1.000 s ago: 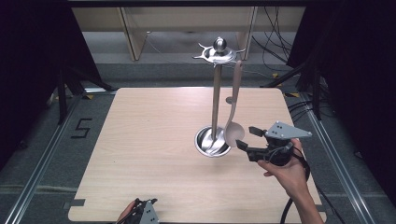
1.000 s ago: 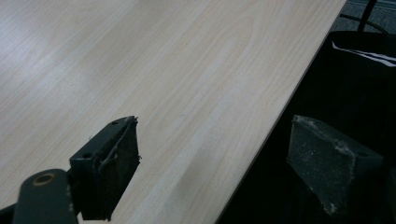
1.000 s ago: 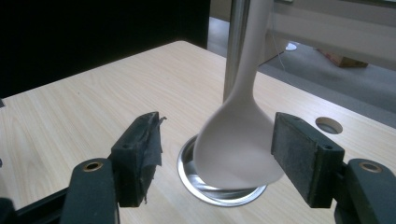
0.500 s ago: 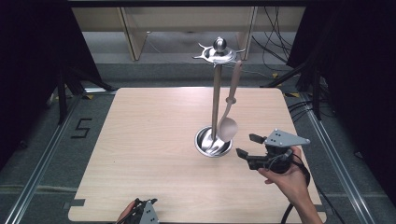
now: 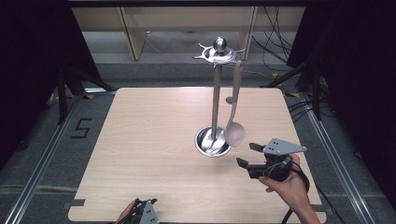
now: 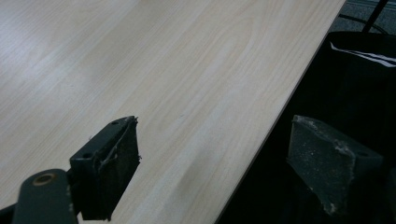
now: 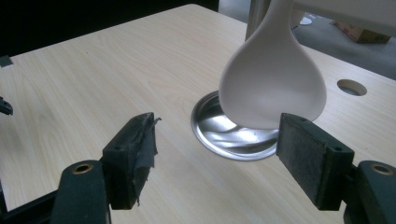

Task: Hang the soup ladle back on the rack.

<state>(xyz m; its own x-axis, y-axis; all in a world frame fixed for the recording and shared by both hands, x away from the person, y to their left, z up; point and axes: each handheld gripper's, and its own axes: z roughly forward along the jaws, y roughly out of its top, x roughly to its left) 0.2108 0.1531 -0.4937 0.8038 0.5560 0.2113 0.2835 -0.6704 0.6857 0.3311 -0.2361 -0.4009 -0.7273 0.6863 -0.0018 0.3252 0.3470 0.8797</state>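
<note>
A metal utensil stand rises from a round steel base right of the table's middle. From its top hook hangs a pale spoon, bowl down, just above the base. My right gripper is open a little to the right of and nearer than the spoon, with nothing between its jaws. In the right gripper view the spoon hangs ahead of my right gripper, above the base. My left gripper sits at the table's near edge; in its own view my left gripper is open over that edge.
The wooden table has a small round hole behind the stand. Black curtains flank the sides, cables lie on the floor at the right, and a floor mark "5" lies at the left.
My right gripper has drawn back from the spoon toward the near right. The spoon now hangs free and has swung slightly. The left gripper has stayed put.
</note>
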